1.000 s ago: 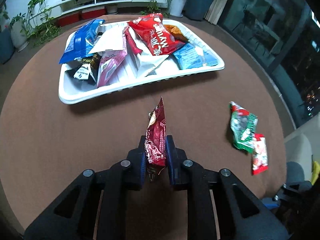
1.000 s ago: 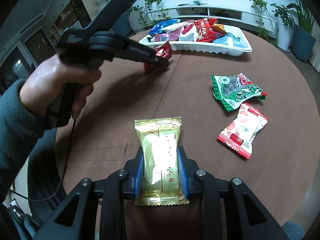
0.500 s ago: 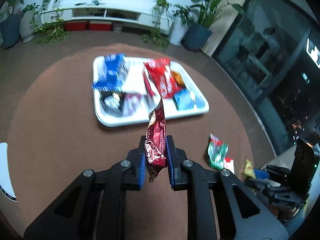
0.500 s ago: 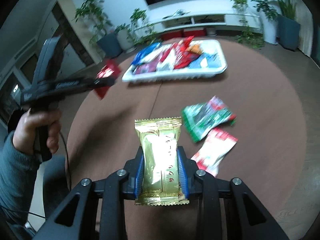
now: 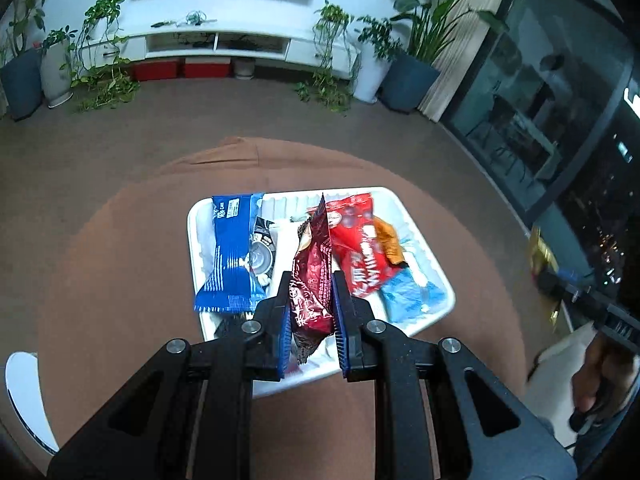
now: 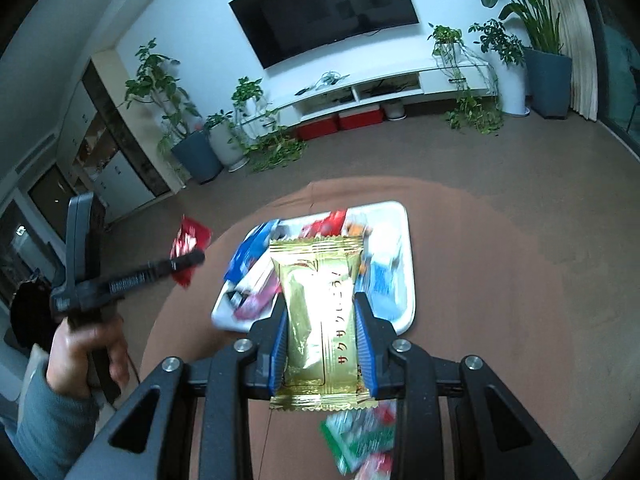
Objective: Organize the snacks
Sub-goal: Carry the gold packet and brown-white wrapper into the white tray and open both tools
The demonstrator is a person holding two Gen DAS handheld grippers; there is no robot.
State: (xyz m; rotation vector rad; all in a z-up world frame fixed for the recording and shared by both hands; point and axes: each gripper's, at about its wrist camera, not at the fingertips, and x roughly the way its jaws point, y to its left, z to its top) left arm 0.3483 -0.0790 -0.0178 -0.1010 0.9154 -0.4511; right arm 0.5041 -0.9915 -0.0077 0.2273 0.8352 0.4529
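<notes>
The left gripper [image 5: 311, 304] is clamped on a dark red foil snack packet [image 5: 314, 280], which stands on edge between the blue pads. The right gripper [image 6: 321, 336] is clamped across the width of a flat gold foil snack packet [image 6: 318, 312]. Beyond and below both grippers lies the white rectangular plastic tray [image 5: 438, 276], already crowded with a long blue packet [image 5: 234, 260], a bright red packet [image 5: 358, 248] and other wrappers.

Behind the right gripper, a green-and-white packet [image 6: 356, 440] lies on the round brown table [image 6: 500, 280], outside the tray.

Risks, as judged:
- Release over the near rim: a packet may drop onto the table.
- Slick foil, narrow grip: the upright red packet may slip.
- Both grippers converging on the tray: collision.
</notes>
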